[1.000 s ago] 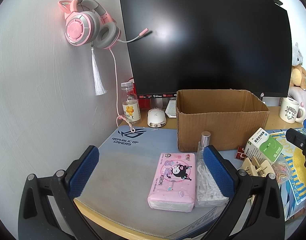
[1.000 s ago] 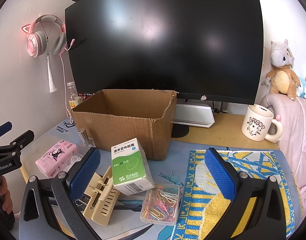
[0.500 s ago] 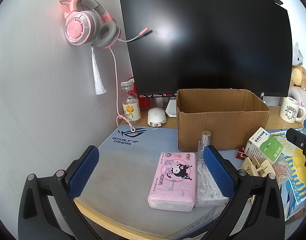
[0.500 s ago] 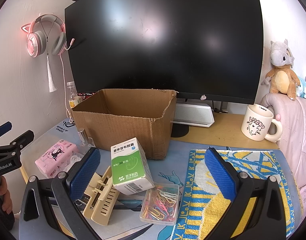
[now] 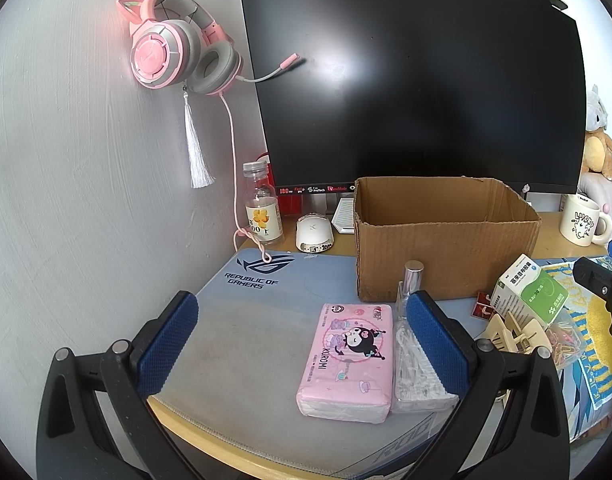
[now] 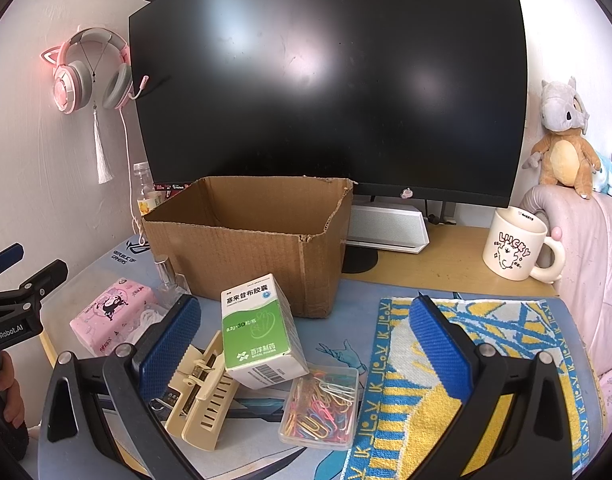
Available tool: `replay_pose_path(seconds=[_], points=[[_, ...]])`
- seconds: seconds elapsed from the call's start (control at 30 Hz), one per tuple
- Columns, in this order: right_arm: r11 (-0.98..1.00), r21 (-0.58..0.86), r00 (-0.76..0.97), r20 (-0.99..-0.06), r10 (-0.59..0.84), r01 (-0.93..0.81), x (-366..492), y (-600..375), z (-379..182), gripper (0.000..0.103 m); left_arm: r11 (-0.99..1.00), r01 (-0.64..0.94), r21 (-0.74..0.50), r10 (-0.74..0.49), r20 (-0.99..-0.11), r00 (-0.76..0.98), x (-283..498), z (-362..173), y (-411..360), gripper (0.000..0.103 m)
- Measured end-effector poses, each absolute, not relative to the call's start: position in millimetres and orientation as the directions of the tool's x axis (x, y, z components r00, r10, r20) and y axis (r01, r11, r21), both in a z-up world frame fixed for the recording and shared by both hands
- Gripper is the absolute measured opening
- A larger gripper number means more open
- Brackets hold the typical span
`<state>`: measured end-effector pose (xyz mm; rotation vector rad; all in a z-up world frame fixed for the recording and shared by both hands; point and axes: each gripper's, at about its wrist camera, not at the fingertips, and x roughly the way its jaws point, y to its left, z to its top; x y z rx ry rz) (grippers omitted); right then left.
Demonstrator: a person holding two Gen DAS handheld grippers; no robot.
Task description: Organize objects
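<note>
Both grippers, left (image 5: 302, 344) and right (image 6: 306, 344), hover wide and empty exactly as a second ago, nothing yet in the box (image 6: 242, 256).

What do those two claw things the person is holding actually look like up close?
Both match: each claw has two black plastic arms angling forward, with silver round bolts at the joints and blue, finely dotted rubber pads inside the tips. The right wrist view shows the left claw from the side, its black body printed "GenRobot.AI" in white. The right claw looks identical. No cables show.
</note>
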<state>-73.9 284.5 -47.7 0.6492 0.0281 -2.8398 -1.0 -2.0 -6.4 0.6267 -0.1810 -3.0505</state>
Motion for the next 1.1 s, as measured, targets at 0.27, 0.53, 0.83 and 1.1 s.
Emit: replay_pose_path(seconds=[0.27, 0.53, 0.83, 1.1], points=[[-0.974, 0.031, -0.875, -0.432, -0.217, 0.226, -72.0, 286.0, -50.1, 0.103, -0.992, -0.004, 0.124, -0.045, -0.386, -0.921, -1.0, -6.9, -2.7, 0.103], [-0.974, 0.020, -0.870, -0.445, -0.211, 0.227, -74.6, 286.7, -50.6, 0.103, -0.985, 0.002, 0.172, -0.068, -0.383, -0.921, -2.9, -7.6, 1.5, 0.103], [-0.975, -0.005, -0.838, -0.512, -0.188, 0.222, -90.2, 279.6, -56.3, 0.103, -0.977, -0.037, 0.211, -0.064, -0.453, -0.889, -19.2, -16.7, 14.9, 0.103], [-0.973, 0.023, -0.795, -0.572, -0.202, 0.230, -106.0, 276.4, -63.0, 0.103, -0.962, -0.076, 0.261, -0.075, -0.525, -0.848, -34.2, -32.3, 29.2, 0.103]])
